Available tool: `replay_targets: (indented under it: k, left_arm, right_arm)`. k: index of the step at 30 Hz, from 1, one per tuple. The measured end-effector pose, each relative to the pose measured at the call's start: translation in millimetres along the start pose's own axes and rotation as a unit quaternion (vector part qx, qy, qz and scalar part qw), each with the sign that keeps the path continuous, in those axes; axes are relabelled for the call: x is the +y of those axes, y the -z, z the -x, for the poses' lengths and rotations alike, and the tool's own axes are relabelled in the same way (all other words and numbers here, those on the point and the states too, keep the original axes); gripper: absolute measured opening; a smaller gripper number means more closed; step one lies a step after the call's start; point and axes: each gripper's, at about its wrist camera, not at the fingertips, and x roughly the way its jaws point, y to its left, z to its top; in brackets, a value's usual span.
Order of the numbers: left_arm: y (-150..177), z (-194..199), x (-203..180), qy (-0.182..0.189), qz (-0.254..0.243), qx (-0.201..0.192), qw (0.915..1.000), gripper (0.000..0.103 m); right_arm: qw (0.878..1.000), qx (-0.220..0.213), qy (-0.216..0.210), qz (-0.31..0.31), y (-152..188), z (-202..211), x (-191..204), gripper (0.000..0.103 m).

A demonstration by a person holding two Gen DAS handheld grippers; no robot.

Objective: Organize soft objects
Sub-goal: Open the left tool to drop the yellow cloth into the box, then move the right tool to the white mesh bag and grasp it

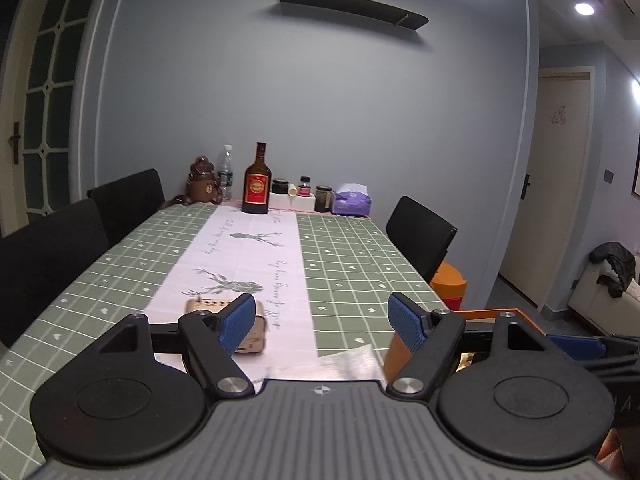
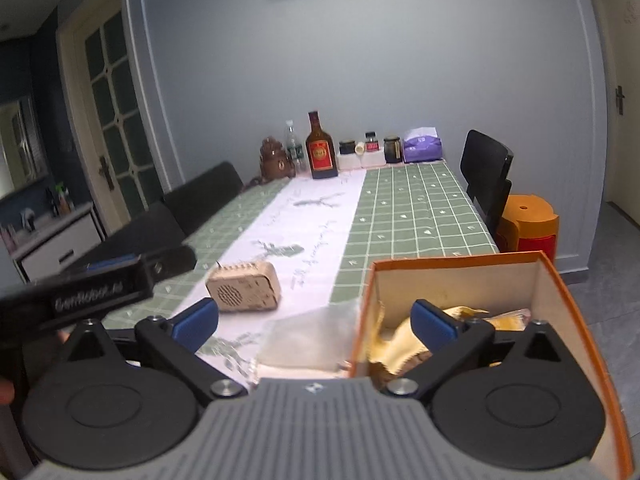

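Both the left gripper (image 1: 322, 320) and right gripper (image 2: 316, 320) stand wide, empty. The yellow cloth (image 2: 394, 346) at lower right, inside the orange box (image 2: 460, 258), looks light and floppy; pinch a raised fold.

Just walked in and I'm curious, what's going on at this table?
A person is tidying soft things with a pair of handheld tongs at a table with a green checked cloth. Both the right tongs and the left tongs are open and hold nothing. Yellow cloth-like pieces already lie inside the orange box at the near right edge. A clear plastic bag lies on the table beside the box, and a small beige speaker sits to its left.
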Motion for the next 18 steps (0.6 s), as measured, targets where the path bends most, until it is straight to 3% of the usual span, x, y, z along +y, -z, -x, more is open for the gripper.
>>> replay_targets:
  k: [5, 11, 18]
  left_arm:
    - [5.9, 11.2, 20.3, -0.017, -0.002, 0.008, 0.9998, 0.091]
    - [15.9, 10.3, 51.2, -0.05, 0.008, 0.026, 0.9984, 0.091]
    - [34.8, -4.9, 87.2, -0.078, 0.022, 0.066, 0.9945, 0.091]
  right_arm:
    - [0.999, -0.007, 0.031, 0.028, 10.3, -7.2, 28.5, 0.1]
    - [0.999, -0.003, 0.017, 0.046, 31.7, -23.4, 65.4, 0.1]
    - [0.995, 0.01, 0.032, 0.096, 54.3, -56.2, 98.3, 0.1]
